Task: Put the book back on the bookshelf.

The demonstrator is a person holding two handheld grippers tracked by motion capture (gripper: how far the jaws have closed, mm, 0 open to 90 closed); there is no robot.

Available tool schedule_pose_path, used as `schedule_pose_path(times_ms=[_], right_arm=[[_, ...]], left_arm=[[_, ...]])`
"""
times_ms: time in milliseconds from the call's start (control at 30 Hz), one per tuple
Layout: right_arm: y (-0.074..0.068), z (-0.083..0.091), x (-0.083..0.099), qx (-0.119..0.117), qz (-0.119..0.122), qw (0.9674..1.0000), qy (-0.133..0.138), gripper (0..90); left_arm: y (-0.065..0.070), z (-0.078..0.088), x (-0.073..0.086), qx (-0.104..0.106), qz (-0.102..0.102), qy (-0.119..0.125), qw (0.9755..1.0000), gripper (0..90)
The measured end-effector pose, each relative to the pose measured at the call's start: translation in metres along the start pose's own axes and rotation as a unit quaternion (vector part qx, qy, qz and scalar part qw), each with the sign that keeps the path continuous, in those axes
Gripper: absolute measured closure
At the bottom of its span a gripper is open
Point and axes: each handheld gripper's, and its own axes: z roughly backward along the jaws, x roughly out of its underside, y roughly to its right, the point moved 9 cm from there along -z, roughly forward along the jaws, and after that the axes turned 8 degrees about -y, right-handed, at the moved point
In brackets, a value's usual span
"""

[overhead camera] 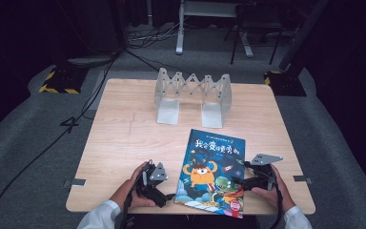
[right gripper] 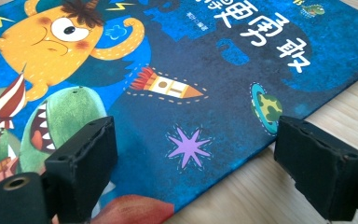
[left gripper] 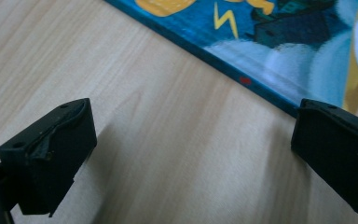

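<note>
A blue picture book (overhead camera: 212, 171) with an orange monster on its cover lies flat near the table's front edge. My left gripper (overhead camera: 166, 195) sits low at the book's left edge and is open. In the left gripper view its jaws (left gripper: 193, 121) span bare wood, with the book's spine edge (left gripper: 261, 60) just beyond them. My right gripper (overhead camera: 240, 181) is open at the book's right edge. In the right gripper view (right gripper: 196, 140) one jaw hangs over the book's cover (right gripper: 168, 93) and the other over the wood beside it. Nothing is held.
A grey folding book rack (overhead camera: 193, 93) stands upright at the far middle of the wooden table (overhead camera: 124, 133). Beyond the table are cables, stand bases and grey carpet (overhead camera: 28, 143). A person's hands and white sleeves come in at the bottom.
</note>
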Motion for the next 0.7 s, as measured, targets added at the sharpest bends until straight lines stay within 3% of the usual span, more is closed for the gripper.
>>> schedule_pose_path(times_ms=[167,367,567,700], right_arm=[[-0.005,-0.006,-0.007,-0.001,0.004,1.0000,-0.003,11.6],[-0.009,-0.020,-0.024,0.000,0.011,0.9999,-0.008,8.4],[-0.010,-0.030,-0.036,0.003,0.013,0.9999,-0.008,7.4],[-0.011,-0.025,-0.030,-0.012,0.011,0.9999,-0.007,14.5]], left_arm=[[0.010,0.006,0.010,0.007,-0.016,-0.002,0.9998,0.3],[0.012,0.011,0.018,-0.006,0.009,0.002,0.9999,0.4],[0.013,0.013,0.020,-0.012,0.015,0.002,0.9998,0.4],[0.012,0.011,0.018,-0.013,0.016,0.002,0.9998,0.4]])
